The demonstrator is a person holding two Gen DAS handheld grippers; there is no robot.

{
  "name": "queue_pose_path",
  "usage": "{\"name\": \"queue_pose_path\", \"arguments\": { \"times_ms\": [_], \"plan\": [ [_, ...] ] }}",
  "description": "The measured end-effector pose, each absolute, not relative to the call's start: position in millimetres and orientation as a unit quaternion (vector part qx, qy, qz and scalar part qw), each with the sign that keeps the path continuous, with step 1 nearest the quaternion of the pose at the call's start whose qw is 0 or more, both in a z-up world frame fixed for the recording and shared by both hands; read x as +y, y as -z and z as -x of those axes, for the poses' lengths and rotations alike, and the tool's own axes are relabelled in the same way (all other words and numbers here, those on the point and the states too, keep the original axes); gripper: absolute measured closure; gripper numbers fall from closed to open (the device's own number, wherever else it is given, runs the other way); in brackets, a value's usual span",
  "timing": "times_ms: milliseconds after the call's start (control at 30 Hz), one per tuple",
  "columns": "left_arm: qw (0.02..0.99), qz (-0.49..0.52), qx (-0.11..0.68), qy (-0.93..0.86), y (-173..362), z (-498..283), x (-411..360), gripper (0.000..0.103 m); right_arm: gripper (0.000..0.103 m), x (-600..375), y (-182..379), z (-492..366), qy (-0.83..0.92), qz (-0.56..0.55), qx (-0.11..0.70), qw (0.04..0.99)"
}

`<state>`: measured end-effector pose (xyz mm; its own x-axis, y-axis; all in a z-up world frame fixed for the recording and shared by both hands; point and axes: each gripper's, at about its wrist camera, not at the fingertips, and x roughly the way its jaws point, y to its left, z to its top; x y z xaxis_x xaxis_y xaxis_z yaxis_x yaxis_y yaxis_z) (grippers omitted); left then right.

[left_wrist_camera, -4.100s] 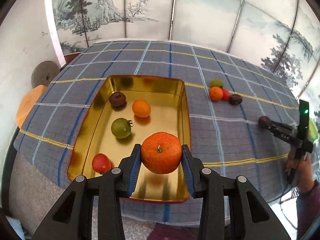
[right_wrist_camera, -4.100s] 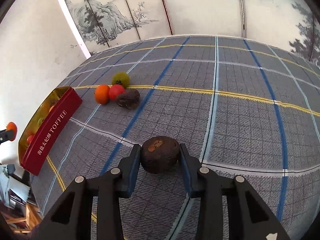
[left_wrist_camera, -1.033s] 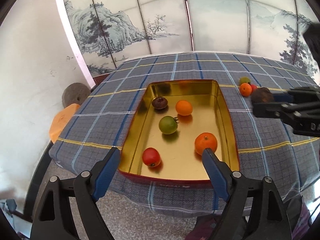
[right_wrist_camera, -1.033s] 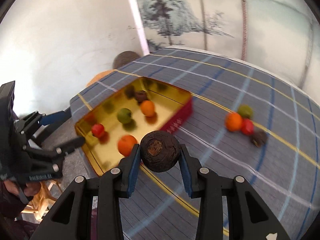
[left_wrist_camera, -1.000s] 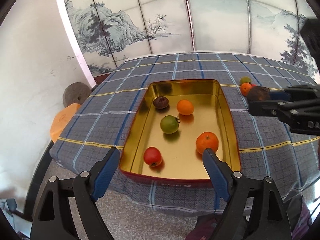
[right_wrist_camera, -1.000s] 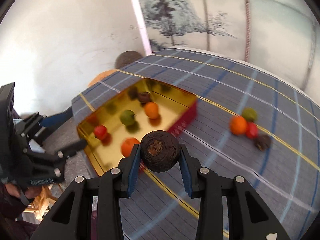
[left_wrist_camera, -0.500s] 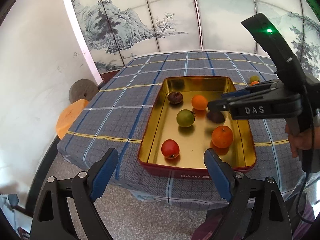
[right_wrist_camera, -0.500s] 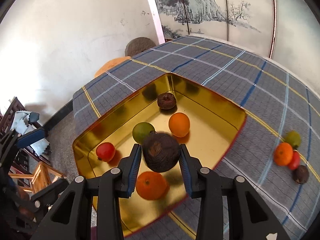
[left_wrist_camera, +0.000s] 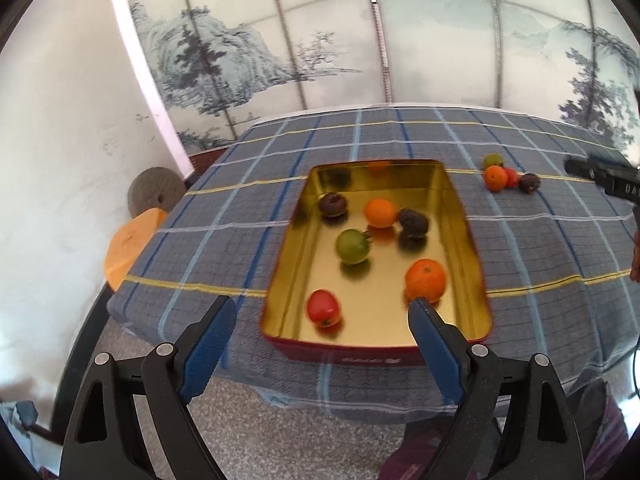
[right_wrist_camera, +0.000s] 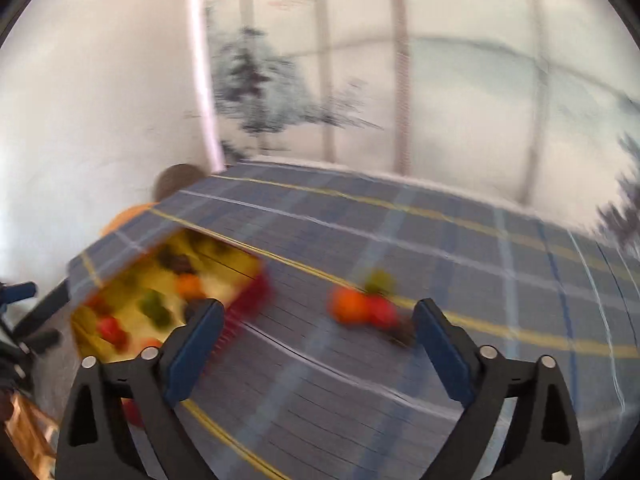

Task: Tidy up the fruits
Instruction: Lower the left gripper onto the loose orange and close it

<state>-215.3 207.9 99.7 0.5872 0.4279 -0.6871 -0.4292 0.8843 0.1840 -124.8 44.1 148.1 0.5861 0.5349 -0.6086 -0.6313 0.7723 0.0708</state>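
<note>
A gold tin (left_wrist_camera: 467, 236) with red sides sits on the plaid cloth and holds several fruits: a large orange (left_wrist_camera: 425, 280), a small orange (left_wrist_camera: 380, 213), a green fruit (left_wrist_camera: 352, 246), a red fruit (left_wrist_camera: 323, 307) and two dark brown fruits (left_wrist_camera: 414, 222). My left gripper (left_wrist_camera: 322, 344) is open and empty, back from the tin's near edge. A loose cluster of an orange (right_wrist_camera: 350, 305), a red, a green and a dark fruit lies on the cloth (left_wrist_camera: 496, 178). My right gripper (right_wrist_camera: 318, 344) is open and empty above the cloth, between the blurred tin (right_wrist_camera: 256, 292) and the cluster.
The table (left_wrist_camera: 224, 216) edge drops to a speckled floor in front of my left gripper. An orange stool (left_wrist_camera: 130, 240) and a round grey stone (left_wrist_camera: 156, 194) stand left of the table. A painted screen (left_wrist_camera: 360, 60) stands behind it.
My right gripper has opened, left the dark brown fruit in the tin beside the small orange, and swung away to the right towards the loose cluster. My left gripper stays open.
</note>
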Motion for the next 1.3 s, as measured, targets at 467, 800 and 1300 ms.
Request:
{"name": "queue_pose_path", "arguments": {
  "times_ms": [467, 800, 1300],
  "plan": [
    [0.914, -0.033, 0.401, -0.057, -131, 90, 146, 0.015, 0.001, -116, -79, 44, -0.113, 0.118, 0.434, 0.886],
    [0.898, -0.059, 0.436, 0.018, -100, -35, 122, 0.015, 0.0, -133, -65, 23, -0.097, 0.069, 0.473, 0.873],
    [0.856, 0.077, 0.511, 0.015, -35, -108, 163, 0.041, 0.0, -130, -66, 29, -0.098, 0.069, 0.467, 0.876]
  ]
}}
